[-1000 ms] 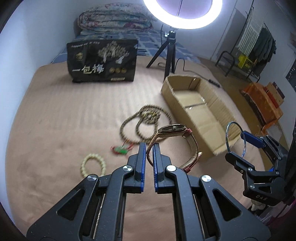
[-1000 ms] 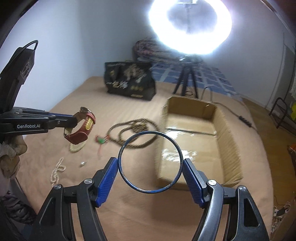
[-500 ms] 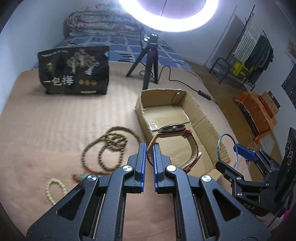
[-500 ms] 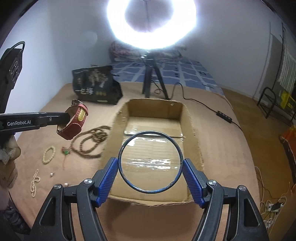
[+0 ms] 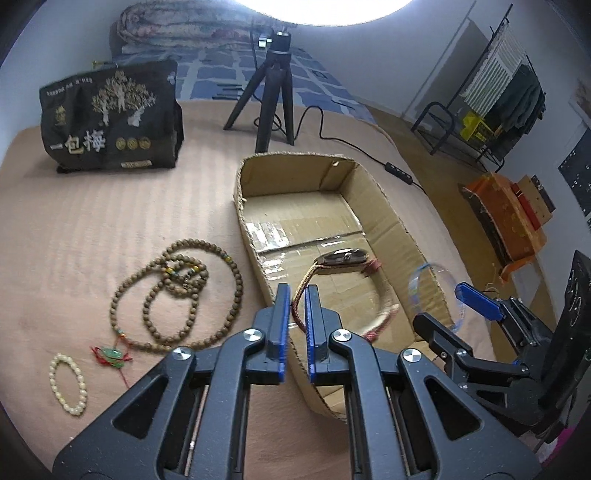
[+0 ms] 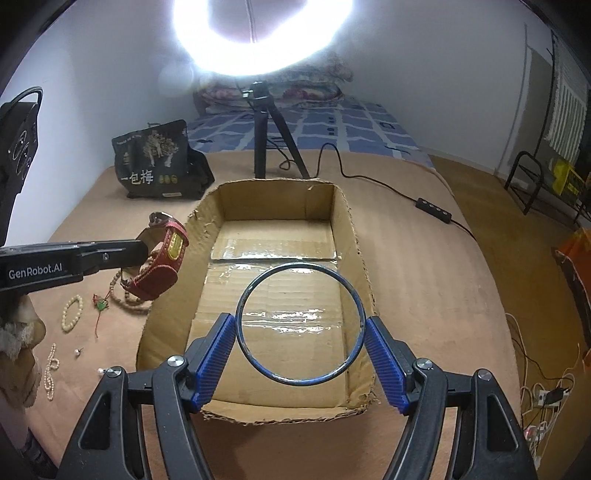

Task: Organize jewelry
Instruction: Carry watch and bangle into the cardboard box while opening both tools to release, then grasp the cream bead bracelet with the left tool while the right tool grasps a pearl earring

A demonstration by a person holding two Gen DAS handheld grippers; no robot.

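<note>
Both loads now over cardboard box (image 6: 354, 254), up from bedspread | left gripper (image 5: 294, 310) pinches watch (image 5: 343, 258) strap | right gripper (image 6: 301, 350) clamps blue bangle (image 6: 301, 325) | release next.

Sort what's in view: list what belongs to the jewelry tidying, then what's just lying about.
Job:
watch in left gripper
blue bangle in right gripper
cardboard box
brown bead necklace
pale bead bracelet
pearl strand

Lying about:
black bag
tripod
ring light
</note>
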